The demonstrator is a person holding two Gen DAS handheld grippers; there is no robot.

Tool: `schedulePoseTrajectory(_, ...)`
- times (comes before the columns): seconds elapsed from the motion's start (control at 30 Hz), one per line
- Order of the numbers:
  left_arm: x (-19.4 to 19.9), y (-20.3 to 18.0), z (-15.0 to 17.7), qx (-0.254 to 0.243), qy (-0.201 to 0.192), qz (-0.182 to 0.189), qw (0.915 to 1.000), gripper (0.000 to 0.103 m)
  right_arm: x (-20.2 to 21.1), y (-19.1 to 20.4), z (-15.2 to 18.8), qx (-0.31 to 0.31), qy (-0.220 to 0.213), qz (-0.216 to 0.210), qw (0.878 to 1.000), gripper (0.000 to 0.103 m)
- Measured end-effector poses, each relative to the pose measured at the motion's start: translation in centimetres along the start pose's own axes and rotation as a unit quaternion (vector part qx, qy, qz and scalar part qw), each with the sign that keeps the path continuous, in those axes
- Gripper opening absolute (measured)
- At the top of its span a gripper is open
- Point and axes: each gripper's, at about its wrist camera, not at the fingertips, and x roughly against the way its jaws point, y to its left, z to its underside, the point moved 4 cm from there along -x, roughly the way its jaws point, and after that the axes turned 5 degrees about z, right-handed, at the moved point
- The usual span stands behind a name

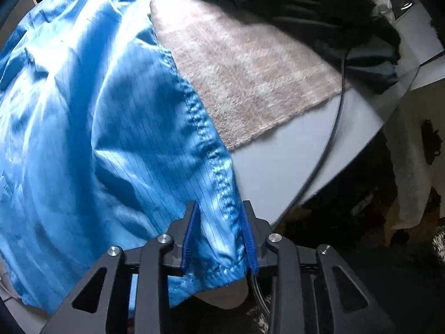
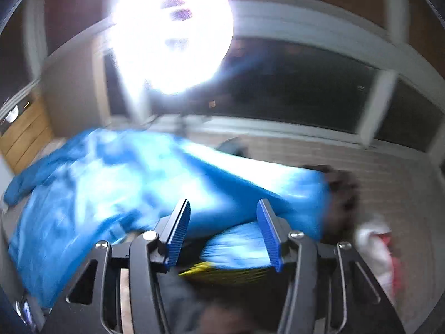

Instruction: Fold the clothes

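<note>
We count one blue garment (image 1: 91, 117), one beige mat (image 1: 244, 78) and one dark heap of clothes (image 1: 319, 8), all ahead of the left tool (image 1: 219, 233) on one surface (image 1: 278, 172). Two tools show, counting the right tool (image 2: 224, 231), with one black cable (image 1: 328, 144) and one lamp (image 2: 172, 33).

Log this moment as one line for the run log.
task: fold clothes | left tool: shut on shiny blue striped garment hem | right tool: open

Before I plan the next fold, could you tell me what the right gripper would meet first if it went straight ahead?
Most likely the blue garment: it fills the space just beyond the open right gripper. The picture is blurred, so depth is uncertain.
</note>
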Motion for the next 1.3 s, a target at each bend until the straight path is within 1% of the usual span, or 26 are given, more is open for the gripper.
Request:
schedulePoseTrajectory(0.03,0.0,0.0,0.0,-0.001,-0.002,0.008,1.0000,0.024,-0.6,1.3,0.4,0.005,0.011,-0.015,1.000,0.049)
schedulePoseTrajectory(0.07,0.0,0.1,-0.1,-0.003,-0.004,0.018,0.9998,0.002,-1.2,2.7,0.8,0.011,0.022,-0.030,0.999,0.049)
schedulePoseTrajectory(0.17,0.6,0.5,-0.1,0.000,-0.016,0.057,0.9983,0.002,-3.0,6.7,2.0,0.027,0.054,-0.075,0.995,0.051)
schedulePoseTrajectory(0.3,3.9,1.8,0.3,0.015,-0.047,0.111,0.9926,0.001,-5.3,12.1,3.6,0.048,0.097,-0.135,0.985,0.051)
schedulePoseTrajectory(0.33,4.6,2.1,0.4,0.014,-0.057,0.115,0.9917,0.001,-5.9,13.4,4.0,0.053,0.108,-0.149,0.982,0.051)
schedulePoseTrajectory(0.43,6.8,2.1,0.5,0.024,-0.075,0.153,0.9850,0.001,-9.6,15.6,6.3,0.058,0.166,-0.136,0.975,0.051)
schedulePoseTrajectory(0.47,7.4,1.7,0.8,0.025,-0.078,0.163,0.9833,0.001,-10.7,15.9,6.6,0.044,0.180,-0.138,0.973,0.051)
schedulePoseTrajectory(0.53,7.6,1.2,1.4,0.009,-0.083,0.154,0.9845,0.001,-12.7,16.4,7.0,0.014,0.205,-0.142,0.968,0.051)
schedulePoseTrajectory(0.57,7.6,1.2,1.6,0.007,-0.083,0.154,0.9846,0.001,-13.6,16.3,6.9,-0.002,0.210,-0.133,0.969,0.051)
schedulePoseTrajectory(0.7,8.7,1.9,2.9,0.001,-0.084,0.162,0.9832,0.001,-17.0,14.7,6.3,-0.087,0.212,-0.096,0.969,0.050)
schedulePoseTrajectory(0.73,8.6,1.8,3.3,0.000,-0.083,0.163,0.9832,0.001,-17.7,14.1,6.2,-0.110,0.209,-0.087,0.968,0.039)
schedulePoseTrajectory(0.77,8.4,1.7,3.4,0.000,-0.081,0.164,0.9832,0.001,-17.8,13.8,5.8,-0.122,0.196,-0.094,0.968,0.025)
schedulePoseTrajectory(0.8,8.1,1.6,3.5,0.000,-0.077,0.166,0.9831,0.001,-17.9,13.8,5.4,-0.125,0.187,-0.109,0.968,0.004)
schedulePoseTrajectory(0.87,7.9,0.6,3.3,-0.004,-0.076,0.186,0.9797,0.001,-17.1,13.8,4.4,-0.116,0.173,-0.116,0.971,0.004)
schedulePoseTrajectory(0.9,7.3,-0.3,2.9,-0.010,-0.079,0.201,0.9764,0.002,-16.6,13.8,3.8,-0.103,0.157,-0.098,0.977,0.004)
schedulePoseTrajectory(0.93,6.5,-1.0,2.6,-0.017,-0.074,0.204,0.9761,0.005,-16.0,13.7,3.1,-0.089,0.140,-0.078,0.983,0.004)
schedulePoseTrajectory(0.97,5.4,-1.5,2.4,-0.020,-0.062,0.201,0.9775,0.009,-15.4,13.6,2.5,-0.075,0.123,-0.058,0.988,0.004)
schedulePoseTrajectory(1.0,3.7,-1.8,2.2,-0.010,-0.038,0.197,0.9795,0.010,-14.8,13.6,1.8,-0.061,0.105,-0.038,0.992,0.004)
schedulePoseTrajectory(1.03,3.0,-1.7,2.2,-0.002,-0.023,0.199,0.9797,0.010,-15.1,14.1,1.9,-0.040,0.109,-0.019,0.993,0.005)
schedulePoseTrajectory(1.07,2.7,-1.5,2.3,0.006,-0.017,0.202,0.9792,0.010,-15.6,14.7,2.0,-0.017,0.115,-0.001,0.993,0.005)
schedulePoseTrajectory(1.1,3.3,-0.9,2.6,0.016,-0.024,0.202,0.9789,0.010,-16.2,15.6,2.3,0.005,0.133,0.007,0.991,0.006)
schedulePoseTrajectory(1.13,4.5,0.4,3.3,0.031,-0.041,0.195,0.9796,0.010,-16.4,16.0,2.8,0.015,0.151,0.011,0.988,0.009)
schedulePoseTrajectory(1.17,5.9,1.8,4.1,0.046,-0.059,0.185,0.9799,0.014,-15.5,16.2,3.1,0.017,0.151,0.004,0.988,0.012)
schedulePoseTrajectory(1.23,8.6,4.9,5.9,0.082,-0.094,0.162,0.9790,0.014,-13.4,16.4,3.7,0.019,0.148,-0.013,0.989,0.019)
schedulePoseTrajectory(1.27,9.8,6.9,7.4,0.106,-0.110,0.143,0.9778,0.015,-12.4,16.5,4.0,0.019,0.147,-0.021,0.989,0.020)
schedulePoseTrajectory(1.3,11.2,9.9,9.7,0.149,-0.130,0.110,0.9740,0.015,-11.0,16.6,4.5,0.028,0.140,-0.025,0.989,0.021)
